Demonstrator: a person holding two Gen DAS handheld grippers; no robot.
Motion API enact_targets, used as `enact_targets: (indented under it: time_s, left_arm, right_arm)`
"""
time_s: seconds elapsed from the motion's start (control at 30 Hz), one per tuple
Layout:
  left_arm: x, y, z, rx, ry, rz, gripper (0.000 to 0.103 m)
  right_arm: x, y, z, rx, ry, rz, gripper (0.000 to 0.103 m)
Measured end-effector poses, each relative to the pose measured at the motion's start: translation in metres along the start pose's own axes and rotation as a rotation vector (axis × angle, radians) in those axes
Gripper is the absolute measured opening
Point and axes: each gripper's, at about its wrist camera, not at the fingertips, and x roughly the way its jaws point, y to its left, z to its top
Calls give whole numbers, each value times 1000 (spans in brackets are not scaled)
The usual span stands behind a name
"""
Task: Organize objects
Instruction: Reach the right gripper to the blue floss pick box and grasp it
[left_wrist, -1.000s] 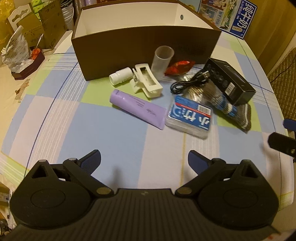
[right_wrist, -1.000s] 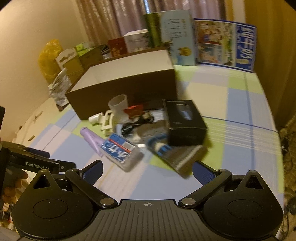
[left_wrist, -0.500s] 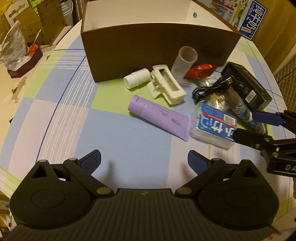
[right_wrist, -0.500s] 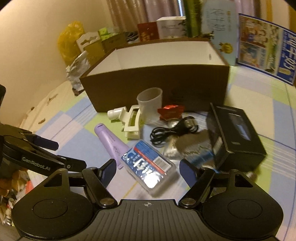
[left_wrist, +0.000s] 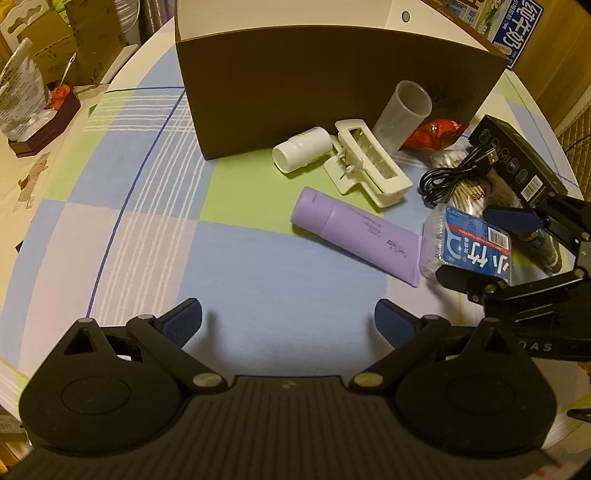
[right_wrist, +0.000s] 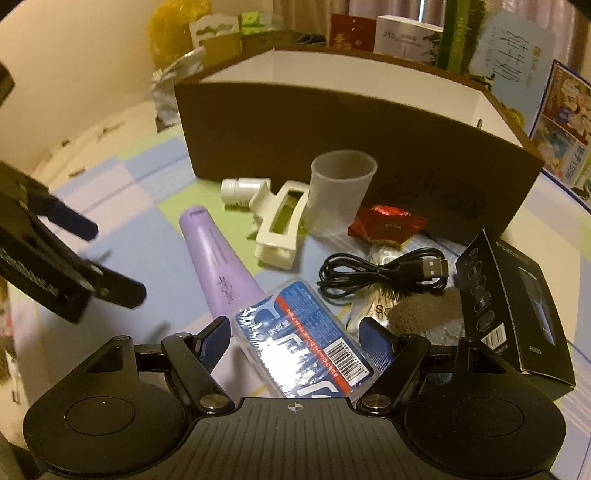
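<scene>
Here the right gripper (right_wrist: 295, 341) stands open astride the floss pack (right_wrist: 303, 336), low centre of its frame — long axis running between the fingers; the left gripper (left_wrist: 288, 319), open, hovers farther off.

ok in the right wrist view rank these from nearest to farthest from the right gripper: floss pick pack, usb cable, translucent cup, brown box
1. floss pick pack, between the right gripper fingers
2. usb cable, ahead and right
3. translucent cup, farther ahead, upright
4. brown box, behind everything
</scene>
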Motion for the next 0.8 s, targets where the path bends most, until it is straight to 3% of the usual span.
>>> enact_targets:
  time_s: [0.13, 0.37, 0.5, 0.63, 0.7, 0.8]
  left_arm:
    - [2, 4, 3, 6, 2, -4, 99]
    - [5, 6, 4, 9, 16, -14, 99]
    - [6, -1, 3, 6, 20, -36, 99]
    - [7, -9, 3, 5, 23, -51, 99]
    - [7, -11, 3, 7, 24, -54, 98]
    - [7, -14, 0, 7, 30, -49, 98]
  right_arm:
    - [-2, 3, -1, -34, 27, 4, 72]
    - [-14, 9, -8, 41, 117, -12, 70]
    - [-16, 9, -11, 78, 117, -16, 69]
    - [-18, 3, -14, 93, 118, 16, 81]
    - [-20, 1, -17, 91, 119, 32, 81]
    - [-14, 0, -21, 92, 141, 6, 62]
